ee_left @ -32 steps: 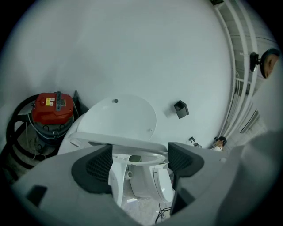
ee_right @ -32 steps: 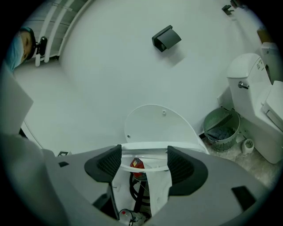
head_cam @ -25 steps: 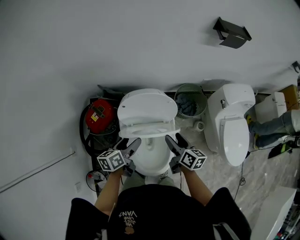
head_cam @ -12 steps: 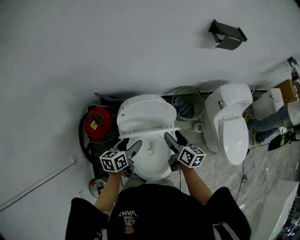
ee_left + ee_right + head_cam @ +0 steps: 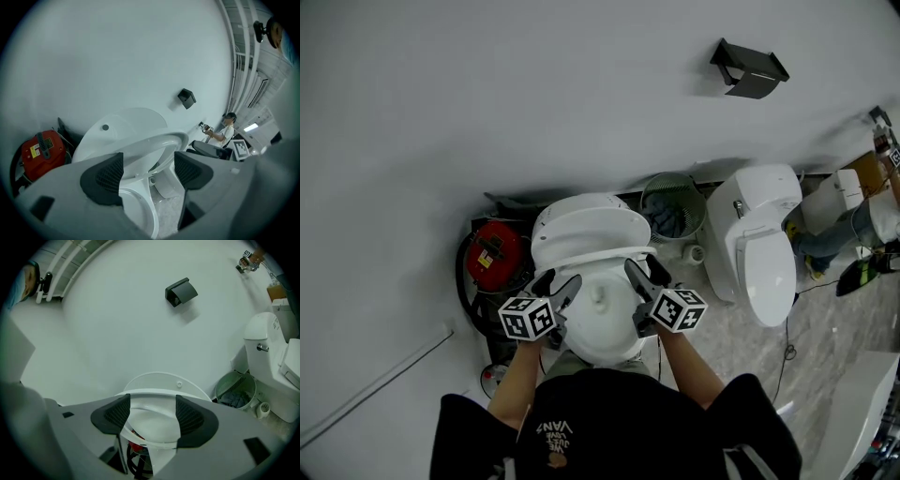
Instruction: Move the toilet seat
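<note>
The 2 jaw pairs, released and just narrowing, let the left hand-held gripper (image 5: 147, 172) and right hand-held gripper (image 5: 150, 416) straddle the toilet seat (image 5: 592, 255), tilted up between bowl (image 5: 602, 330) and lid (image 5: 581, 221), seemingly to guide its swing.

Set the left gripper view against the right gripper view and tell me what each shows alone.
Only the left gripper view: the yellow label on the red canister beside the toilet. Only the right gripper view: the green mesh basket and the second toilet. Both: the raised toilet seat, the lid behind it and the black wall holder.
</note>
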`<action>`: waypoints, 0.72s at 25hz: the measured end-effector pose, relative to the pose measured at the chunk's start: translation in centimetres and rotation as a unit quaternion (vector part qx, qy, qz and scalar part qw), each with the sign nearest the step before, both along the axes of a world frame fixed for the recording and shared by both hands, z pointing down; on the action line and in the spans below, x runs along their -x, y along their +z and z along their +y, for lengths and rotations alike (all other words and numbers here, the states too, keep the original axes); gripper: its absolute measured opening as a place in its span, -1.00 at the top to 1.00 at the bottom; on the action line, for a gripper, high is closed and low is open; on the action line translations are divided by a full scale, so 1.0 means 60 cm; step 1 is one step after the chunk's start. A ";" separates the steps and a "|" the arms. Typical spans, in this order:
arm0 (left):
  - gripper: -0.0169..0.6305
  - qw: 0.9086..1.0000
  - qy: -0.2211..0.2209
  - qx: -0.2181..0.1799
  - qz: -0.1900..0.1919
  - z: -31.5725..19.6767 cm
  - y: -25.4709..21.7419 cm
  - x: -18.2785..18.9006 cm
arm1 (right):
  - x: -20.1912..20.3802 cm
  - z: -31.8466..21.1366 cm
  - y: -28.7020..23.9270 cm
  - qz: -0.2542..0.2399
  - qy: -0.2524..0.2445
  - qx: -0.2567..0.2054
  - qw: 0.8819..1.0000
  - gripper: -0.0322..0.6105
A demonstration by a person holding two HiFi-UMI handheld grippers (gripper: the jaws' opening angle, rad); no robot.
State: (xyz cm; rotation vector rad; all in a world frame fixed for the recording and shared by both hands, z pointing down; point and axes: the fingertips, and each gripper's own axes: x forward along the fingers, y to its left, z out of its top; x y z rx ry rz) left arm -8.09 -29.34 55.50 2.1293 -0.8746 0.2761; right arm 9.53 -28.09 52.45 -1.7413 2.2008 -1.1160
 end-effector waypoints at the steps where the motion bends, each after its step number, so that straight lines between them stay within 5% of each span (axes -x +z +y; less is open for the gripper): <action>1: -0.10 1.000 0.000 -0.001 -0.001 -0.006 0.000 -0.002 | -0.001 -0.002 -0.002 0.000 0.002 -0.002 1.000 0.00; 18: -0.10 0.998 0.014 -0.040 -0.037 -0.076 0.008 -0.014 | -0.035 0.028 -0.004 0.013 0.041 0.007 0.999 0.07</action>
